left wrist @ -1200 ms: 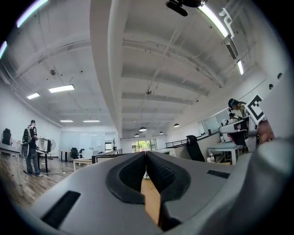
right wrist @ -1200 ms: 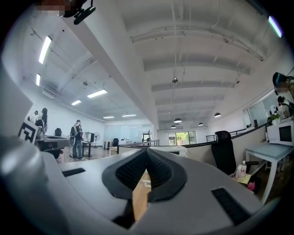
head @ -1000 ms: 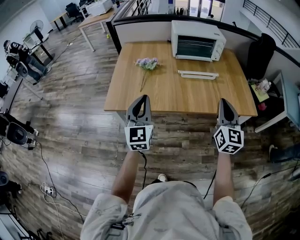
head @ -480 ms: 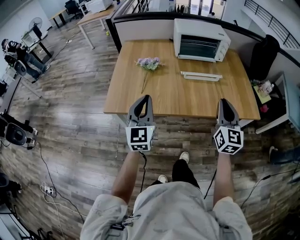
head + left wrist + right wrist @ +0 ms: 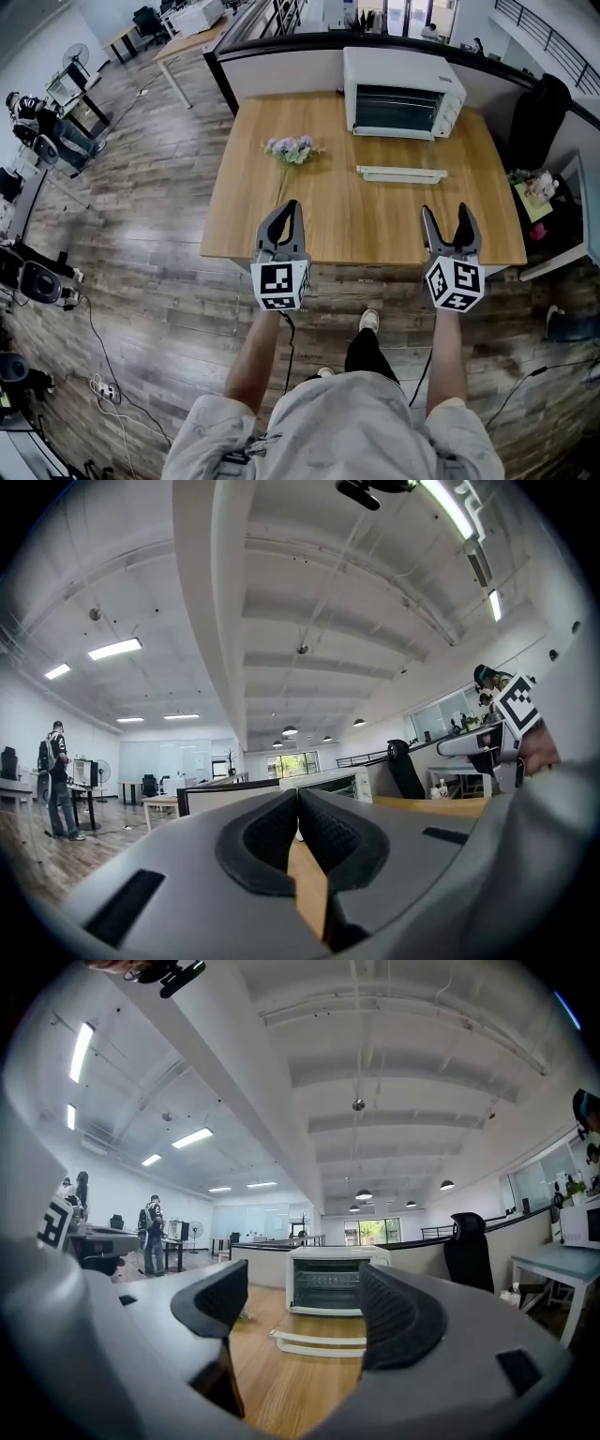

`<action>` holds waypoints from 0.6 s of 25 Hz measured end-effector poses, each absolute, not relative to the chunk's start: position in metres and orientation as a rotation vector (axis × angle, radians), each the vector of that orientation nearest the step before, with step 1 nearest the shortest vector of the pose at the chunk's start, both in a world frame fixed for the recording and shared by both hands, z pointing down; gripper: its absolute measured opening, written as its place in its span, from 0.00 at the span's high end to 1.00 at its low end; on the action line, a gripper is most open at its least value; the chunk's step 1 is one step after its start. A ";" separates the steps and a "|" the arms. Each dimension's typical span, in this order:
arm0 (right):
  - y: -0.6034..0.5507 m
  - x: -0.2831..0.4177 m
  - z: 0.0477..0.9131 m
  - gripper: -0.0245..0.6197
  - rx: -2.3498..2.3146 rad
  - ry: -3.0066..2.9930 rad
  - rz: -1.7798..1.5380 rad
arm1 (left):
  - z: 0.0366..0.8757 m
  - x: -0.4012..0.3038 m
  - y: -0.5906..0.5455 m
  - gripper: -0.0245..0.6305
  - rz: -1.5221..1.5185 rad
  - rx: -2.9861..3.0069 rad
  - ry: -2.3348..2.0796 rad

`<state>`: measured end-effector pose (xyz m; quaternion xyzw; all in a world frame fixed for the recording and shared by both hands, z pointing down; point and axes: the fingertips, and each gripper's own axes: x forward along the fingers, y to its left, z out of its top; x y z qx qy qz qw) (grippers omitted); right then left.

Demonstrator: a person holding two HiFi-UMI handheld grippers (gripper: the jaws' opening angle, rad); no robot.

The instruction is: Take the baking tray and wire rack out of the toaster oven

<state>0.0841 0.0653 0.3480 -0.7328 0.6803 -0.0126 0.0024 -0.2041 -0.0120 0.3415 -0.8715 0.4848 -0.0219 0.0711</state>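
A wooden table (image 5: 328,211) is seen set against a dark-edged partition, with plank flooring around it. At its far side, close to the partition, the white toaster oven (image 5: 403,92) is placed with its glass door facing the person and apparently shut. In the right gripper view, horizontal bars of the wire rack (image 5: 328,1288) can be made out behind the glass; the baking tray cannot be told apart.

Both grippers are held level at the table's near edge, well apart from the oven. The left gripper (image 5: 287,214) is kept with its jaws pressed together – nothing is caught between them. The right gripper (image 5: 446,216) has just been opening, and its jaws are spread wide and empty, with the oven framed in the gap.

A long white flat piece (image 5: 401,173) is laid just before the oven. A small bunch of pale flowers (image 5: 291,148) is laid to the left.
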 end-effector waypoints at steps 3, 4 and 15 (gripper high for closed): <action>0.047 0.109 0.350 0.35 -2.323 2.121 -0.037 | 0.338 -0.179 -0.031 0.94 -0.066 -2.622 1.450; 0.042 0.117 0.351 0.33 -2.328 2.118 -0.038 | 0.338 -0.171 -0.037 0.94 -0.069 -2.624 1.448; -0.005 0.186 0.361 0.32 -2.275 2.116 -0.136 | 0.335 -0.095 -0.083 0.94 -0.122 -2.625 1.432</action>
